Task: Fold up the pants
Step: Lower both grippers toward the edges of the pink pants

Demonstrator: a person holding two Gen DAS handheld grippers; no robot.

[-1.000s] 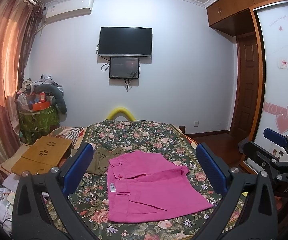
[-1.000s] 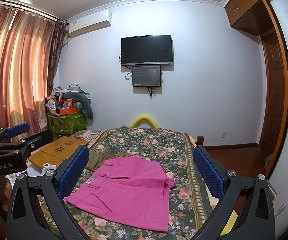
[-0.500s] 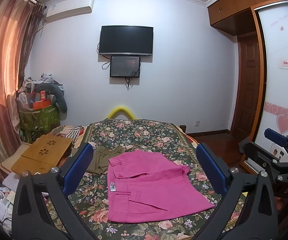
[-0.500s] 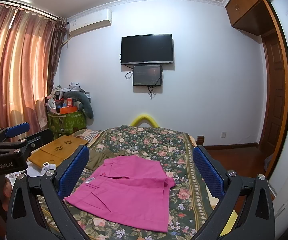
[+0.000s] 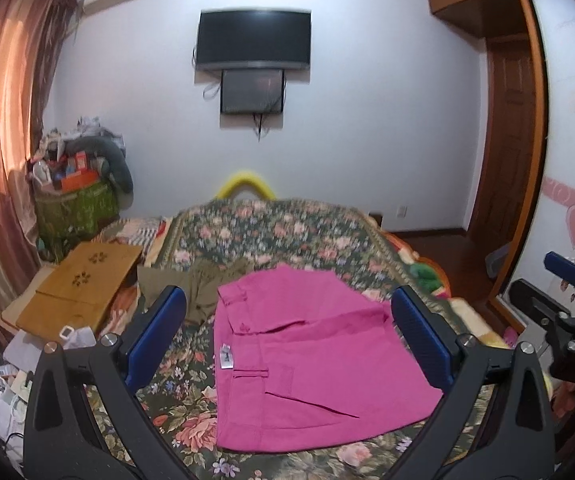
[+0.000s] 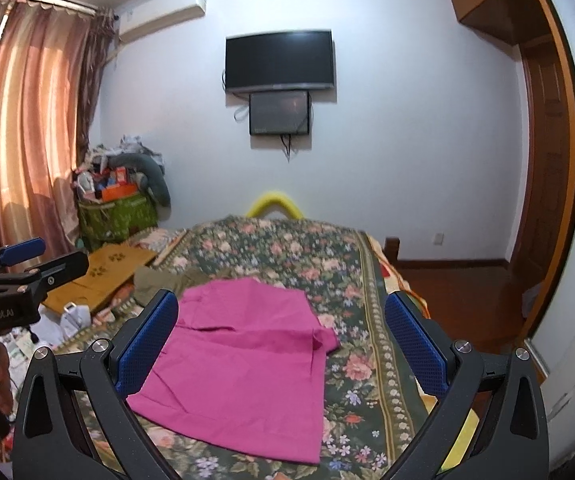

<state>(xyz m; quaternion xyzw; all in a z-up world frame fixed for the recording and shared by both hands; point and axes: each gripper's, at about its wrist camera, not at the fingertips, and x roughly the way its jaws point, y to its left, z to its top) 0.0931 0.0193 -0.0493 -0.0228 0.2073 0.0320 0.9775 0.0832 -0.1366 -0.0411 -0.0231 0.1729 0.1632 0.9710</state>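
Note:
Bright pink pants [image 5: 307,364] lie folded and flat on the floral bedspread [image 5: 271,236], waistband to the left with a small white tag. The right wrist view shows the same pink pants [image 6: 243,364] from the other side. My left gripper [image 5: 287,336] hovers above the pants, open, with nothing between its blue pads. My right gripper [image 6: 281,344] is also open and empty, held above the pants. Each gripper appears at the edge of the other's view: the right one [image 5: 567,320] and the left one [image 6: 19,276].
An olive garment [image 5: 191,284] lies crumpled on the bed just behind the pink pants. A wooden lap tray [image 5: 75,288] rests at the bed's left side. A cluttered green basket [image 5: 75,204] stands in the corner. A wardrobe [image 5: 567,160] and door are on the right.
Both grippers have tipped slightly downward and come a little closer to the bed. The pants have not moved and both grippers stay open.

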